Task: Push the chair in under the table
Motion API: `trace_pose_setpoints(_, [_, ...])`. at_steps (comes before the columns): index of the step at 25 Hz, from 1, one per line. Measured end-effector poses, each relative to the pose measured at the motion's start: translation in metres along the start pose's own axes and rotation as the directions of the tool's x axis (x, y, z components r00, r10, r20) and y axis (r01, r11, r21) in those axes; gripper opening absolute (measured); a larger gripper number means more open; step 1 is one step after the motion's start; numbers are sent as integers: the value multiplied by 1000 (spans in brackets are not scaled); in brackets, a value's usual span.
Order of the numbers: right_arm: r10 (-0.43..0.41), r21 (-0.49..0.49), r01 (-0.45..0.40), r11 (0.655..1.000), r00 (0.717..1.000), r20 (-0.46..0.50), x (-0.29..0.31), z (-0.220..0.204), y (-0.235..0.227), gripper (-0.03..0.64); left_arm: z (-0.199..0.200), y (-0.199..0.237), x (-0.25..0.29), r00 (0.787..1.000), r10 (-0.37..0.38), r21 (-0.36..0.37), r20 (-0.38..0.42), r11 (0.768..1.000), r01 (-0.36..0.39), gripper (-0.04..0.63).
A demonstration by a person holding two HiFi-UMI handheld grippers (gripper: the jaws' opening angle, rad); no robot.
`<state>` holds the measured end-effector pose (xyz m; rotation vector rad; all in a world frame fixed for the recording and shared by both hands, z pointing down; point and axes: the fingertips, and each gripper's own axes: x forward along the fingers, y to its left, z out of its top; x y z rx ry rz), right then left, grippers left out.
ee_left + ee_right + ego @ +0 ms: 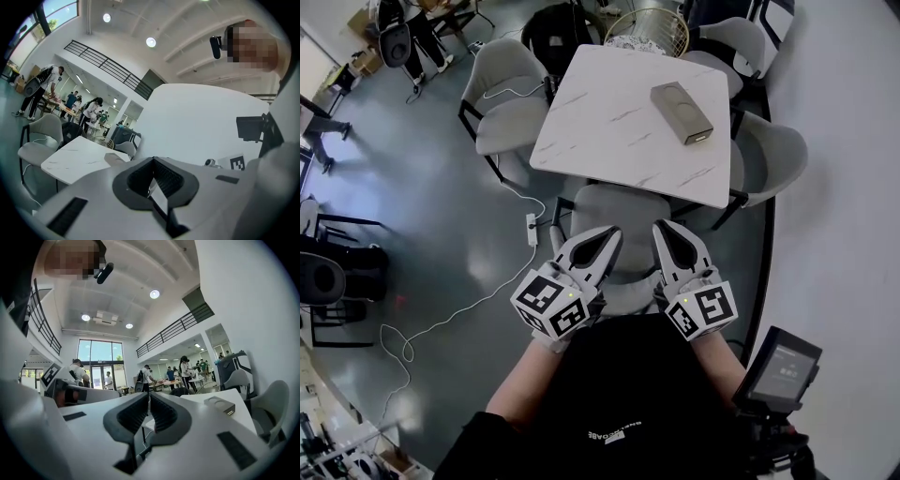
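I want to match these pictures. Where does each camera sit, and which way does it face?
Head view: on the person's head, facing steeply down at the table, the chair, the left gripper and the right gripper; torso and forearms show.
Left gripper view: on that gripper, facing level towards the table; its shut jaws show.
Right gripper view: the same, with the table at right; its shut jaws show.
Shared: all three show the grey box on the table.
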<state>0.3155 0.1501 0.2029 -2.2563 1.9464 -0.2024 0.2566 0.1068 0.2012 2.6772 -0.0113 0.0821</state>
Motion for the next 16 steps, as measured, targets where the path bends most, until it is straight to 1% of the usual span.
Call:
trace_pose_setpoints(8, [-4,-3,4,1000,1000,-16,0,-5,-3,25,-5,2,-2,1000,13,-9,-8,1000,-13,6])
trace_pose_setpoints(11, [-5,1,6,1000,1000,-21,0,-7,-2,26,-7,3,-1,1000,14,-24,-11,1000,-14,6])
trace_pose_setpoints(16, [9,-6,-9,1000,1000,-23,1,-7,1,25,-4,2,0,1000,13,-32,0,999,-13,6])
